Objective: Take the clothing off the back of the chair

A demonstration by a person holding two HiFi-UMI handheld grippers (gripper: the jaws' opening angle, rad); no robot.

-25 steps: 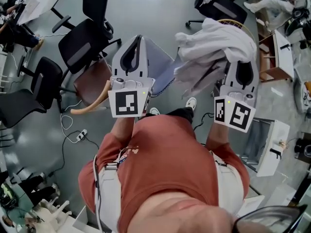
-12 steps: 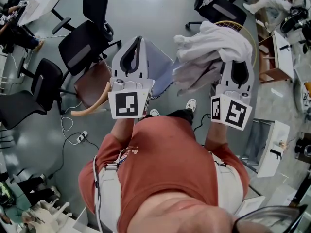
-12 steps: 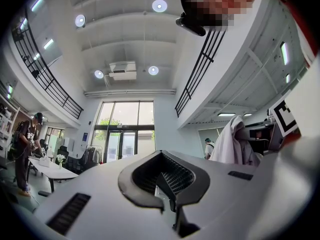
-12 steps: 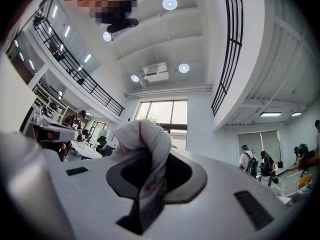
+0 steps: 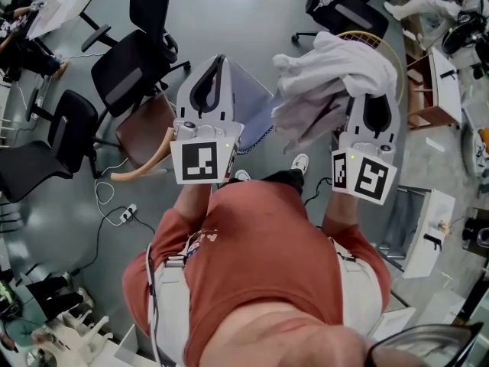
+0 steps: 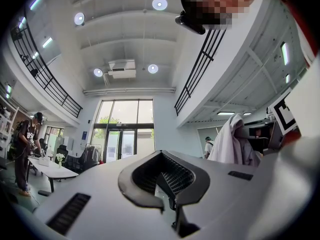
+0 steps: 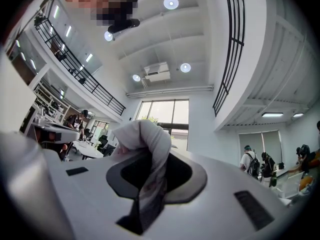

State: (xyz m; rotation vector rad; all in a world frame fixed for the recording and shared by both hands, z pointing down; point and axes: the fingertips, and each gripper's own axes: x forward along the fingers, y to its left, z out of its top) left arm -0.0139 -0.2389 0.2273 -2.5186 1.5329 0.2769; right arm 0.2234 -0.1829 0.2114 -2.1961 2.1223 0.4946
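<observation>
Nearest the camera in the head view is the person's red shirt (image 5: pixel 260 258). Beyond it the two tools are held side by side, both pointing toward 12 o'clock. The left hand-held gripper (image 5: pixel 215 71) has its jaws pressed together on nothing, as its own view shows (image 6: pixel 167 180). The right hand-held gripper (image 5: pixel 365 102) is pinching a fold of the clothing (image 5: pixel 336 71); in the right gripper view the pale cloth (image 7: pixel 145 139) rises out of the closed jaws (image 7: pixel 149 184) and flops over toward 10 o'clock. Seen from the head, the bundle sits on top of that tool's tip and spills away toward 9 and 10 o'clock. Its long axis runs roughly from 2 to 8 o'clock, and the loose grey end hangs down toward 8 o'clock, into the gap between the tools. That free end is the part nearest the empty left tool, which lies at about 9 o'clock from it, so a second grip would most likely come from that side. Just beyond the bundle, at 1 o'clock, a curved cane rim (image 5: pixel 388 46) shows; whether it belongs to the chair's back cannot be told, but the garment appears lifted clear. Farther off, black office chairs (image 5: pixel 126 71) stand on the grey floor (image 5: pixel 229 14).
</observation>
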